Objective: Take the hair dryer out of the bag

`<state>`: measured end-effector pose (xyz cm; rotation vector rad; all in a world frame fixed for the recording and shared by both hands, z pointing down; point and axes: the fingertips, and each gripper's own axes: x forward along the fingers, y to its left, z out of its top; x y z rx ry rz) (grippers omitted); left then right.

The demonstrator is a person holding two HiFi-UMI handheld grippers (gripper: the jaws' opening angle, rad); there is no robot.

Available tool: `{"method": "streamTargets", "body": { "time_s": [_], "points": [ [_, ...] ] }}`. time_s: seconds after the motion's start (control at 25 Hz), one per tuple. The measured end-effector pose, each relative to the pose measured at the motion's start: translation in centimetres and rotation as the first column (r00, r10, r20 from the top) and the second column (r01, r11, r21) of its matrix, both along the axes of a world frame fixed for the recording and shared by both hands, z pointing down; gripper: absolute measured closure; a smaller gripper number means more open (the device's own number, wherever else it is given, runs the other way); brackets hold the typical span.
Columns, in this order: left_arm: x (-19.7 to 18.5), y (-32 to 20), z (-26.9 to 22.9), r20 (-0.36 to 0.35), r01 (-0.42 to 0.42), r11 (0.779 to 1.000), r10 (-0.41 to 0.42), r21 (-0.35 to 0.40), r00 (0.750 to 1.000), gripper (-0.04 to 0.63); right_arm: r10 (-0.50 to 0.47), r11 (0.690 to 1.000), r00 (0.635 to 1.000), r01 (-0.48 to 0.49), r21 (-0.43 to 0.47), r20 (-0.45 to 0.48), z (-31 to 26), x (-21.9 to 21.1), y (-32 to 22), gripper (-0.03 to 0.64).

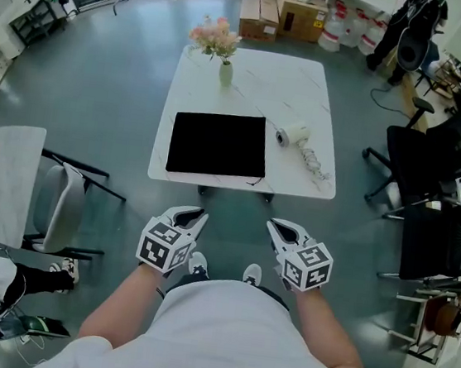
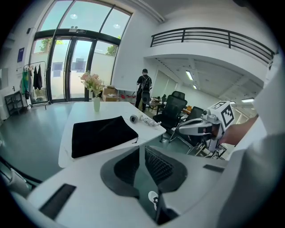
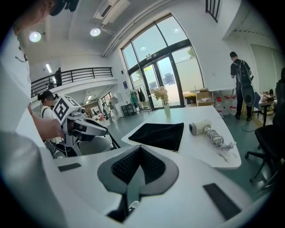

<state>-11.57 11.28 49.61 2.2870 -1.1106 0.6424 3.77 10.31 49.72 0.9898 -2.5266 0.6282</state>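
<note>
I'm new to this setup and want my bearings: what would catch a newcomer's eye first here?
The flat black bag on the white table stands out most, with the white hair dryer lying beside it on the right, outside it. A vase of pink flowers stands at the table's far edge. Nearest the camera, the left hand-held gripper and right hand-held gripper hang over the floor, empty.

Matt black cloth for the bag (image 1: pixel 218 144); smooth cream plastic on the hair dryer (image 1: pixel 292 135); polished white, marble-veined table (image 1: pixel 309 89); glossy grey-green floor (image 1: pixel 118 82); smooth white plastic shells with ribbed dark pads (image 2: pixel 158 165) on left gripper (image 1: pixel 200 214) and right gripper (image 1: pixel 272 224)
</note>
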Motion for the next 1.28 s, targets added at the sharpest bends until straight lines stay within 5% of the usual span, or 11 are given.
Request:
{"method": "streamTargets", "body": {
  "time_s": [1.28],
  "points": [
    [-0.06, 0.60, -0.22, 0.002, -0.010, 1.000, 0.010, -0.001, 1.000, 0.543, -0.004, 1.000, 1.000, 0.004, -0.009, -0.012, 0.03, -0.41, 0.30, 0.601]
  ]
}}
